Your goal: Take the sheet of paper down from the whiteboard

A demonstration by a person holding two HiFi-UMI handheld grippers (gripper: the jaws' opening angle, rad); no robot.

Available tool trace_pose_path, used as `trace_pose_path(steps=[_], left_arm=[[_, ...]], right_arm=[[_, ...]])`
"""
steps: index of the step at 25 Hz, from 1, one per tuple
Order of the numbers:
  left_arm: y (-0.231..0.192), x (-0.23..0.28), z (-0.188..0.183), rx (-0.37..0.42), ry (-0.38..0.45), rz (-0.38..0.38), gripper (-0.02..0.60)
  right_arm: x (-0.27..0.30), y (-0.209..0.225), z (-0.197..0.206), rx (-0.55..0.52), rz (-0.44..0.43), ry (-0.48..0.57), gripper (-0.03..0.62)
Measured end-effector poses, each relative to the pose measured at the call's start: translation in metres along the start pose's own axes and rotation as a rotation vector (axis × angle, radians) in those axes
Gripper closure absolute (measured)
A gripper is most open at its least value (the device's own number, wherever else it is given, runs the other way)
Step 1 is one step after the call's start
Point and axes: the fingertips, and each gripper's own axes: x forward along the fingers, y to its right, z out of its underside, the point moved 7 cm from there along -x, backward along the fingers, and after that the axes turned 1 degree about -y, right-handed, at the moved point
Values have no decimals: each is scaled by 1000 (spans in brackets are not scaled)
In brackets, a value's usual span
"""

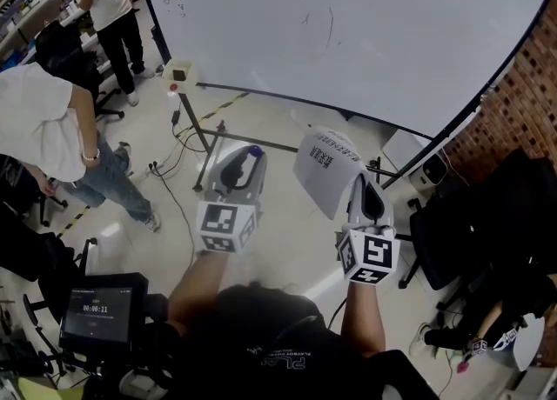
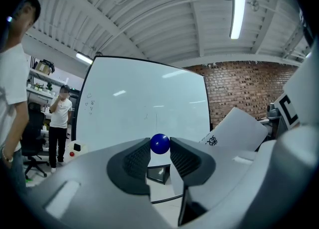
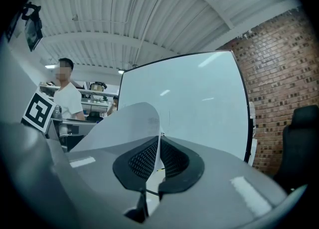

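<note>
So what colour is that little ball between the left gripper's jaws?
Deep blue. The ball shows best in the left gripper view.

Your right gripper (image 1: 364, 190) covers part of the paper (image 1: 324, 168), and its print is too small for you to read. The whiteboard (image 1: 348, 33) runs off the top of your head view, its pen marks too faint to make out. The person (image 1: 39, 129) at your left is cut off by the edge.

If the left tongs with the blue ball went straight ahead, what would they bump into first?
Probably the whiteboard: the left tongs point straight at it, though how far off it stands is unclear.
</note>
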Motion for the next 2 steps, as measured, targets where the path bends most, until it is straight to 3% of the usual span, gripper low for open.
trace_pose_path(steps=[2], left_arm=[[0, 1, -1, 2, 2, 3, 459]], right_arm=[[1, -1, -2, 0, 2, 6, 582]])
